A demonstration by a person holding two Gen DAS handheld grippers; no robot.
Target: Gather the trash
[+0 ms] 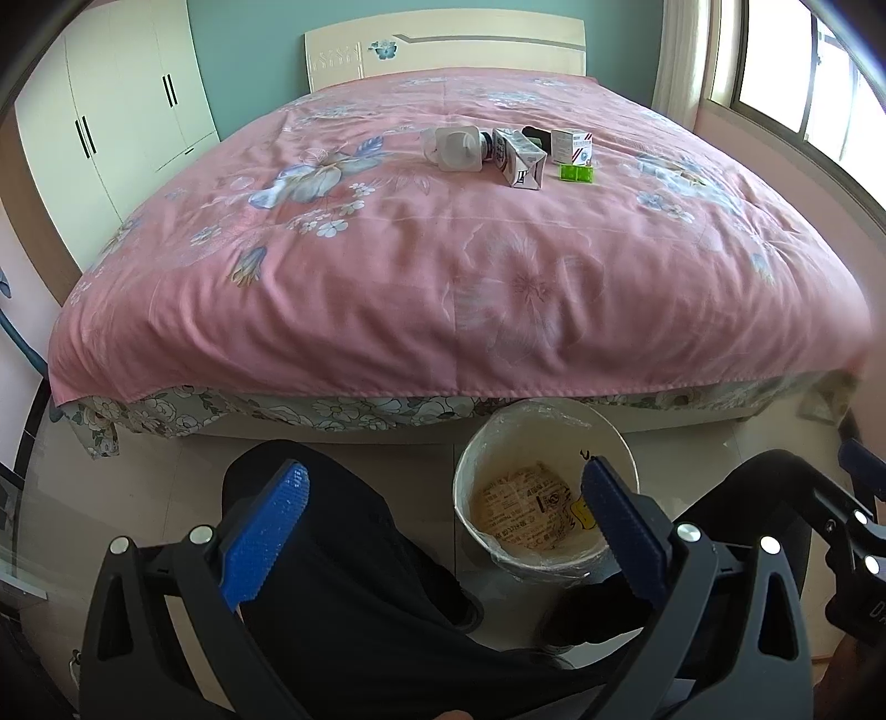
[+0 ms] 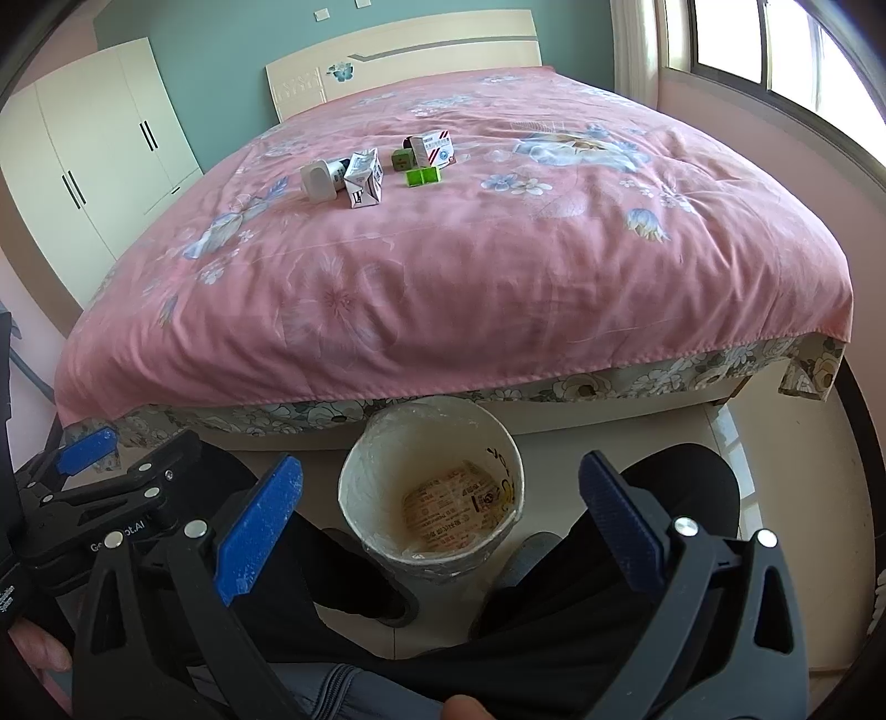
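Note:
Trash lies on the pink bedspread (image 1: 421, 266) far from me: a clear plastic bottle (image 1: 451, 147) (image 2: 321, 178), a white milk carton (image 1: 519, 160) (image 2: 364, 180), a small white box with red stripes (image 1: 573, 145) (image 2: 434, 148), a bright green packet (image 1: 577, 173) (image 2: 423, 176) and a dark green cube (image 2: 401, 159). A white bin (image 1: 545, 498) (image 2: 432, 498) stands on the floor at the bed's foot, with a printed wrapper inside. My left gripper (image 1: 443, 487) and right gripper (image 2: 440, 482) are both open and empty, held low above the bin and the person's legs.
The person's dark-trousered legs (image 1: 354, 581) and shoes flank the bin. White wardrobes (image 1: 111, 111) stand at the left wall. A window (image 1: 803, 83) is at the right. The headboard (image 1: 443, 50) is at the far end.

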